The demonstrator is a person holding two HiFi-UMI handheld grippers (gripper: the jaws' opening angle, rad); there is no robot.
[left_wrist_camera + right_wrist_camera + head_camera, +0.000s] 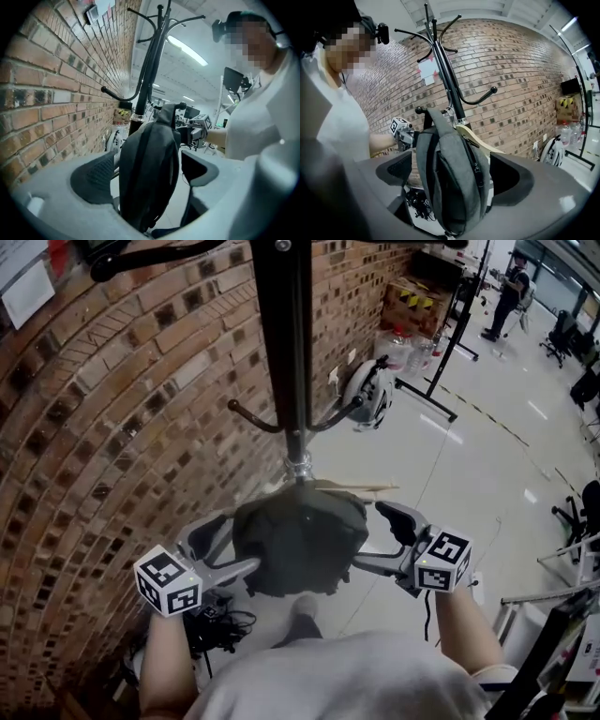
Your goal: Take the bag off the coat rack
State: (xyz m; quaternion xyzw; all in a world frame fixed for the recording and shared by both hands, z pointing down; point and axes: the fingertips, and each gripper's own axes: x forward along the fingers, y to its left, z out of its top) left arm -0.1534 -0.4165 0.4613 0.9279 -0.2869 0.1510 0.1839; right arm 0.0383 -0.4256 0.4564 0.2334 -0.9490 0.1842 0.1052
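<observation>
Bag: the dark grey bag (300, 545) hangs on the coat rack (281, 334), close against the pole and directly in front of you. The brick wall (94, 427) is to its left.

Hang point: in the right gripper view the strap (427, 123) runs up to a knobbed low hook (419, 110), so the rack is carrying the weight.

Left gripper: your left gripper (220, 554) is at the bag's left side with its jaws spread wide. In its own view the bag stands between the pads (93, 176), but they aren't pressing on it. It holds nothing.

Right gripper: your right gripper (384, 545) mirrors it on the bag's right side. Its jaws are just as wide, with the bag body between them and a gap at each pad. It has no grip either.

Done so far: you have reached in and put a gripper on each side of the bag. Nothing has been lifted.

Left to do: close on the bag or its strap, raise it until the strap clears the hook end, then bring it toward you and away from the rack.

Watch for: a pale wooden piece (476, 139), perhaps a hanger, sits just behind the bag's top and could catch the strap. A helmet (367, 395) hangs on a hook on the far right, well apart from your grippers.
</observation>
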